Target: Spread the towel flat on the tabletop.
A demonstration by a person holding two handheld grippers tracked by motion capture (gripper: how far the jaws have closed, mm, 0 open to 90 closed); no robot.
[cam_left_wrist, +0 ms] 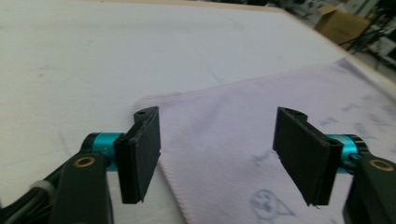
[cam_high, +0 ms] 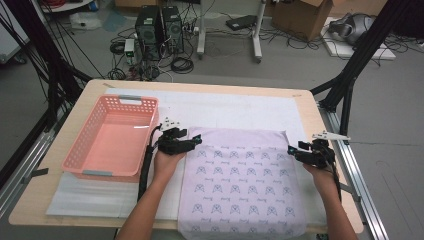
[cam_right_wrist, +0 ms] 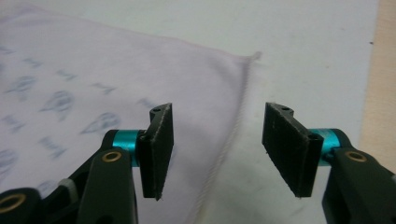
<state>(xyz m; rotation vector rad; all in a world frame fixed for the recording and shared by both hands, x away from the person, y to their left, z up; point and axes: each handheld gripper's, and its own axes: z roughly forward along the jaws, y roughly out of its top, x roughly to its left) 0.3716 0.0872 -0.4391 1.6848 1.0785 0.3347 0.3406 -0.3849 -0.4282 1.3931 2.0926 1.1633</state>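
Note:
A lilac cloth (cam_high: pixel 240 180) printed with small grey motifs lies flat on the white mat (cam_high: pixel 225 107), its near edge hanging over the table's front. My left gripper (cam_high: pixel 196 141) hovers at the cloth's far left corner. In the left gripper view its jaws (cam_left_wrist: pixel 217 137) stand wide apart over that corner of the cloth (cam_left_wrist: pixel 243 112), with nothing pinched. My right gripper (cam_high: pixel 293 151) sits at the cloth's right edge near the far right corner. Its jaws (cam_right_wrist: pixel 218 140) are apart too, straddling the hemmed edge of the cloth (cam_right_wrist: pixel 93 74) without touching it.
A pink plastic basket (cam_high: pixel 80 150) with nothing in it stands on the left of the wooden table (cam_high: pixel 310 115), close beside my left hand. Bare white mat stretches behind the cloth. Black frame posts, computers and cables stand on the floor beyond the table.

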